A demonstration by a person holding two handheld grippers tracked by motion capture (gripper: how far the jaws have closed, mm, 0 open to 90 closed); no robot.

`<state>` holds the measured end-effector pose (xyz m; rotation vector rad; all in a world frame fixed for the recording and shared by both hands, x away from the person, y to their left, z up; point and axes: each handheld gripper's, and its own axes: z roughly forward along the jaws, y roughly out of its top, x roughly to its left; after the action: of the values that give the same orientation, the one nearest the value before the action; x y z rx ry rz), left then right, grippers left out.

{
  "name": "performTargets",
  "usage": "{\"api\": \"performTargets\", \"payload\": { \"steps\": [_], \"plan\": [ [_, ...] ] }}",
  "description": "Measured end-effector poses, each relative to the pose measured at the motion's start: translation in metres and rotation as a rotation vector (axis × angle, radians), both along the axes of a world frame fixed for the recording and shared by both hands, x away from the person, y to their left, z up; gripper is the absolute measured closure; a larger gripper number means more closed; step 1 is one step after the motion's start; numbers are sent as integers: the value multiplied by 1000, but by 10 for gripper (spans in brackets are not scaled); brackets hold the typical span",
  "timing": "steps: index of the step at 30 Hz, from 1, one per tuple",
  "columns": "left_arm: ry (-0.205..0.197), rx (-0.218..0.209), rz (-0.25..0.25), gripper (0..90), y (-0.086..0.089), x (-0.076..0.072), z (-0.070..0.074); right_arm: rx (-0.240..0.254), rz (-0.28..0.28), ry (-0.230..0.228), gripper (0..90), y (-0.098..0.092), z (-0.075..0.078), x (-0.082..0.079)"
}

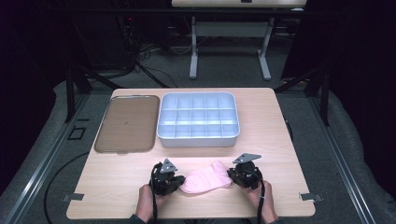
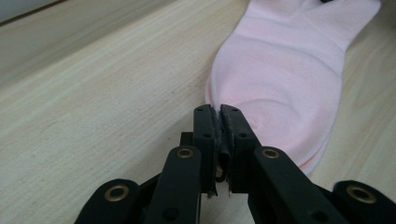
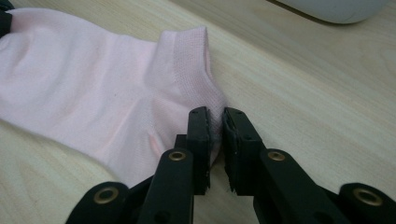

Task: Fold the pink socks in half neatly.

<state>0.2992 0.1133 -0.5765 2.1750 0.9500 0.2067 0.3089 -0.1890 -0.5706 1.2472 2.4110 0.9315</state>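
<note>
A pink sock (image 1: 205,182) lies flat on the wooden table (image 1: 116,172) near its front edge, between the two grippers. My left gripper (image 1: 180,183) is shut on the sock's rounded toe end; in the left gripper view the jaws (image 2: 219,109) pinch the edge of the pink sock (image 2: 289,70). At the other end, my right gripper (image 1: 232,176) grips the heel just below the ribbed cuff. The right gripper view shows its jaws (image 3: 215,114) closed on a fold of the pink sock (image 3: 93,93). A person's hands hold both grippers from the bottom.
Behind the sock stands a white compartment box (image 1: 198,136) with several empty cells, also seen as the white box (image 3: 336,9) in the right gripper view. A flat brown tray (image 1: 126,123) lies to its left. Bare wood lies left and right of the grippers.
</note>
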Motion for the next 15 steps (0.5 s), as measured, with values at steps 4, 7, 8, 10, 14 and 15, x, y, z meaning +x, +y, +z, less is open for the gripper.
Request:
{"api": "performTargets", "payload": {
  "steps": [4,7,8,10,14,15],
  "plan": [
    [10,-7,-15,853,4,5,0,-11,-13,-15,807,3,-1,-9],
    [19,-18,-27,816,8,9,-1,-29,-16,-47,801,5,-2,-14],
    [21,-25,-27,793,10,11,-2,-21,-36,-47,778,5,-2,-15],
    [16,-43,-24,748,12,12,-3,-2,-66,-28,775,4,-2,-14],
    [6,-77,3,618,17,8,-4,1,-58,2,653,1,-1,-11],
    [-6,-81,4,616,18,7,-3,1,-48,6,618,0,-1,-10]
  ]
}}
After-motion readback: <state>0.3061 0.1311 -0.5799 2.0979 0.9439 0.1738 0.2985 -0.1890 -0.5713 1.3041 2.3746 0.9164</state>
